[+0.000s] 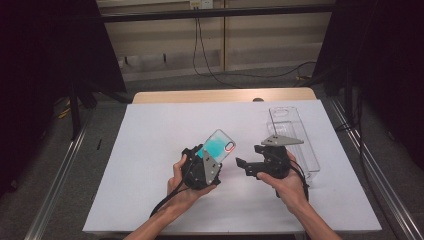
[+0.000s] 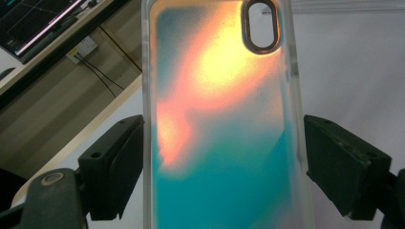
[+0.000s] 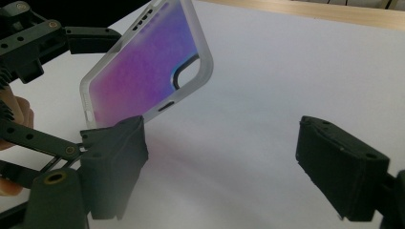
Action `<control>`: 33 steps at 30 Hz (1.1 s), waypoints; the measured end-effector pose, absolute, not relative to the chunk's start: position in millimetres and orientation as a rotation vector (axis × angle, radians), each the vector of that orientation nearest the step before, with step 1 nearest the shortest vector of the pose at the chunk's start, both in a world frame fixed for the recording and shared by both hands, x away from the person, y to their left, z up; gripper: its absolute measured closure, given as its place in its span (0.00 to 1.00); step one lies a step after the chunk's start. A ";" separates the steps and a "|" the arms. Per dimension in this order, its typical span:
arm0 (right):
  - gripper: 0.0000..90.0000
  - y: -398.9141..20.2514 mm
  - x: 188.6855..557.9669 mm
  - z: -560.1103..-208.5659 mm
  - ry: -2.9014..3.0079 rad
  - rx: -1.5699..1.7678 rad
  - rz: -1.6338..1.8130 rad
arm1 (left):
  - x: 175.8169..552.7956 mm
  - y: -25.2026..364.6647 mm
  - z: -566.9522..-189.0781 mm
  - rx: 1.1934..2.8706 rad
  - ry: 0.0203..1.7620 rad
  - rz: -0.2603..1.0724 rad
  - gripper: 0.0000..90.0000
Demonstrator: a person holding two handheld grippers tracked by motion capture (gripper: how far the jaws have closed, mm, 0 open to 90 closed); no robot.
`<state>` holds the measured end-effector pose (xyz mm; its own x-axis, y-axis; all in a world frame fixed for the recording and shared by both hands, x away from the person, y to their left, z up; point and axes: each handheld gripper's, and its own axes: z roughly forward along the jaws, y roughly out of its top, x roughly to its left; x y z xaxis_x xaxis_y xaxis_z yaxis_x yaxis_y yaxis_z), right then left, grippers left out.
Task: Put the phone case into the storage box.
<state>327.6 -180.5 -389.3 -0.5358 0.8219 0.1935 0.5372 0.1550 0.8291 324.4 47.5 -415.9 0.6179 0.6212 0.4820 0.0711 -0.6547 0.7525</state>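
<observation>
Gripping a phone case (image 1: 218,145) by its long edges — left gripper (image 1: 202,167), case raised over the white table (image 1: 150,150) | right gripper (image 1: 252,167) — jaws apart, nothing between them, just beside the case | clear tray (image 1: 295,137) behind.

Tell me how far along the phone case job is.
Done: the phone case is off the table, clamped across its width by the left gripper. In hand: the right gripper faces it with nothing between its jaws. Left: the clear plastic tray lies empty on the white sheet.
</observation>
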 end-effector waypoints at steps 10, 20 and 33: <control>0.33 -169.5 333.9 -381.9 2.108 1.312 1.278 | 324.3 46.2 -417.7 2.114 0.547 0.991 0.19; 0.52 -170.3 342.5 -378.6 2.141 1.496 1.292 | 322.4 45.1 -417.6 2.094 0.536 0.992 0.19; 0.70 -159.0 351.8 -372.5 2.166 1.605 1.298 | 321.6 43.8 -418.6 2.096 0.539 1.008 0.19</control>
